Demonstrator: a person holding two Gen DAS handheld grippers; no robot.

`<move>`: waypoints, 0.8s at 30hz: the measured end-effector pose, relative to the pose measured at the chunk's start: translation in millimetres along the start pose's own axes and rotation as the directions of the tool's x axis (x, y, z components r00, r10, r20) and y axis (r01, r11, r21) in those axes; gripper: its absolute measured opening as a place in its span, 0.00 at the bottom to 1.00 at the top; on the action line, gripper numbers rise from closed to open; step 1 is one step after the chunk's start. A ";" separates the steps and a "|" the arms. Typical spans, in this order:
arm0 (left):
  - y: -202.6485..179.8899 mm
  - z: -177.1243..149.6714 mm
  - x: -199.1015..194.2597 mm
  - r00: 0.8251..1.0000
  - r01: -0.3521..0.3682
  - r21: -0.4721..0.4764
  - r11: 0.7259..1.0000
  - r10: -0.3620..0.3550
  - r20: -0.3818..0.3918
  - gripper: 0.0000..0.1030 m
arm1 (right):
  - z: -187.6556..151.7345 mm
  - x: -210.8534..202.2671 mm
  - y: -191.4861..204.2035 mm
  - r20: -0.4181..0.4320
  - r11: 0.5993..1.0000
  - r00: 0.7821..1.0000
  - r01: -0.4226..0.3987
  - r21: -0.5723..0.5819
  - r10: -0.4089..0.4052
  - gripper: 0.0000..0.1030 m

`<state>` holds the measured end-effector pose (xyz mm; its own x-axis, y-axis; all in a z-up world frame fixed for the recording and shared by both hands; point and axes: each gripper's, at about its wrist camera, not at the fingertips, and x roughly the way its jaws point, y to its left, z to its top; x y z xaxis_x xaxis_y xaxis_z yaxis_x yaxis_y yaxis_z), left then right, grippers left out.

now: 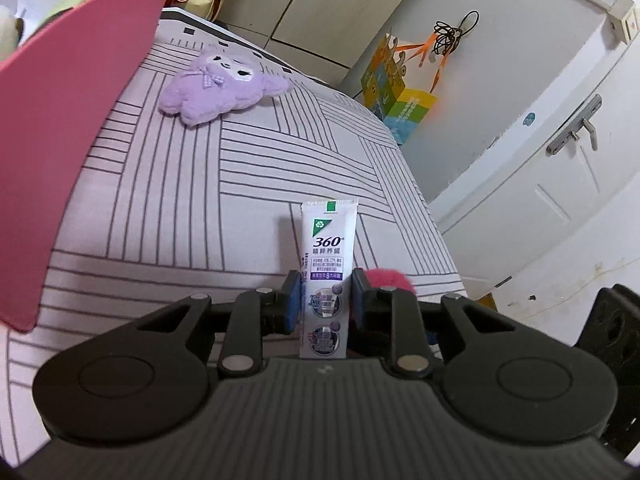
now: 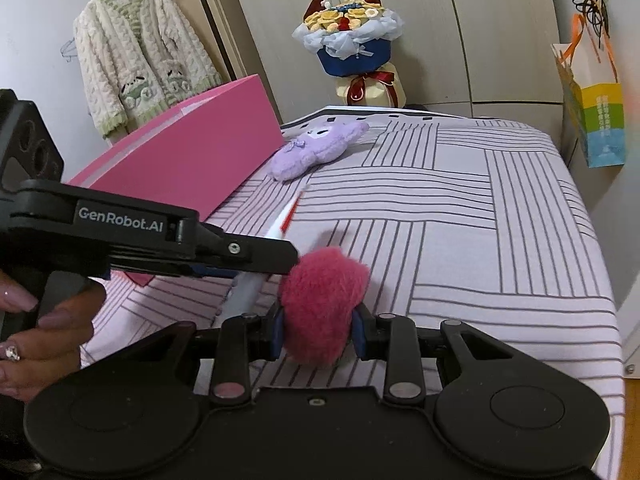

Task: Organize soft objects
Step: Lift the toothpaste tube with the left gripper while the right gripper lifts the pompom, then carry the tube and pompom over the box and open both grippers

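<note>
My left claw (image 1: 325, 300) is clamped on the white squeezable toothpaste tube (image 1: 328, 248), my right claw (image 2: 319, 330) on the fuzzy magenta plush ball (image 2: 324, 304). Both are lifted over the bed (image 2: 460, 216); next I judge each needs carrying to the open pink box (image 2: 192, 152).

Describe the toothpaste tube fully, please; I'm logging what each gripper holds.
The toothpaste tube is a small white soft-plastic tube printed with "360°", a green recycling triangle, purple graphics and Chinese text. It is clamped flat between the blue pads of the left gripper, its crimped flat end pointing away from the camera above the striped bedsheet. From the right wrist view it appears edge-on, thin, with a red stripe. Its cap end is hidden.
</note>
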<state>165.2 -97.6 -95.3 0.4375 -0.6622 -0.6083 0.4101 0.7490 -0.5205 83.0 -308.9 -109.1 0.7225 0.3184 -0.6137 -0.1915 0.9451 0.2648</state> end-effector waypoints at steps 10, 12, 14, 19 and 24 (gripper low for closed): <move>7.3 -8.7 -41.3 1.000 -0.019 0.025 0.999 0.020 -0.013 0.24 | -7.9 -29.3 17.8 -0.091 0.999 0.996 -0.012 -0.049 0.007 0.36; 9.4 -10.8 -50.9 0.999 -0.027 0.030 0.999 0.027 -0.025 0.24 | -6.0 -35.4 23.7 -0.113 0.998 0.993 -0.024 -0.056 0.018 0.36; 12.5 -14.0 -60.4 0.999 -0.028 0.027 0.999 0.029 -0.043 0.24 | -3.2 -40.5 30.4 -0.134 0.997 0.991 -0.037 -0.063 0.029 0.36; 19.9 -18.1 -90.6 0.996 -0.025 0.014 1.000 0.026 -0.085 0.24 | 6.4 -51.7 51.7 -0.171 0.991 0.983 -0.092 -0.097 0.075 0.36; 24.5 -15.9 -136.1 0.998 -0.040 0.023 0.999 0.041 -0.056 0.24 | 20.6 -61.1 74.7 -0.182 0.977 0.970 -0.183 -0.107 0.162 0.36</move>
<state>102.9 11.3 -34.8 0.4088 -0.6285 -0.6617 0.4107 0.7742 -0.4816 38.3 -259.3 -36.5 0.5484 0.4754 -0.6879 -0.3907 0.8730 0.2917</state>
